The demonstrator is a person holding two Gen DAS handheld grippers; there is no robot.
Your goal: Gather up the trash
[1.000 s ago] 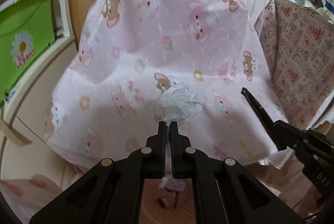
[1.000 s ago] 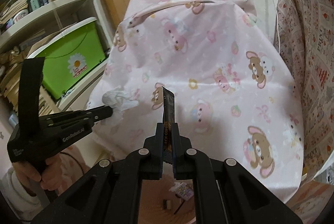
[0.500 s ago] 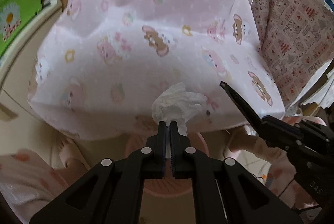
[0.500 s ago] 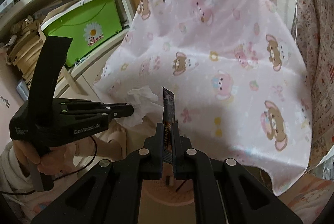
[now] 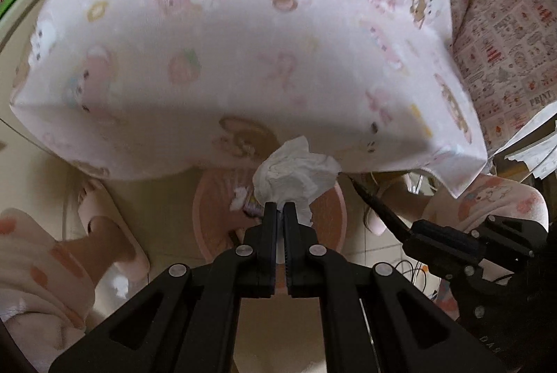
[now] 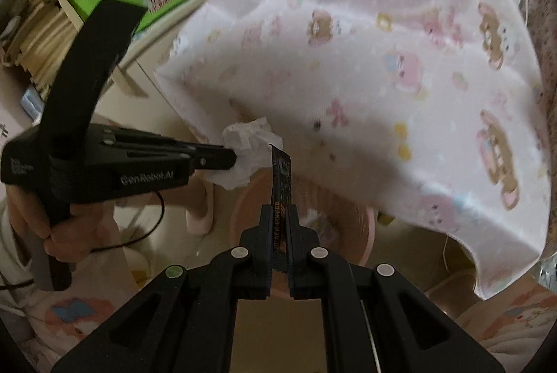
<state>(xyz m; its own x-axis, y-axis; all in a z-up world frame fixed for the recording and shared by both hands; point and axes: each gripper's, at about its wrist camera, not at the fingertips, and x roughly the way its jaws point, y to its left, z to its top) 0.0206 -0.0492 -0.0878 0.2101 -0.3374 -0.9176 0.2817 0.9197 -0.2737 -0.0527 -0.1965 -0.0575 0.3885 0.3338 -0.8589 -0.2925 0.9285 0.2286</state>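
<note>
Both pieces of trash carried over the pink bin (image 6: 365, 233)

Left gripper (image 5: 279, 206) clamped on crumpled tissue (image 5: 296, 169); right gripper (image 6: 279, 209) clamped on coffee sachet (image 6: 281, 178) (label partly readable); next, jaws must part above the bin.

crumpled paper tissue (image 5: 296, 174), printed cloth (image 5: 243, 42), glossy sachet (image 6: 281, 185)

Both wrist cameras look steeply down, close above the round pink plastic bin (image 5: 209, 199) (image 6: 365, 227); both share the pink bear-print cloth (image 5: 243, 42) (image 6: 383, 77).
</note>
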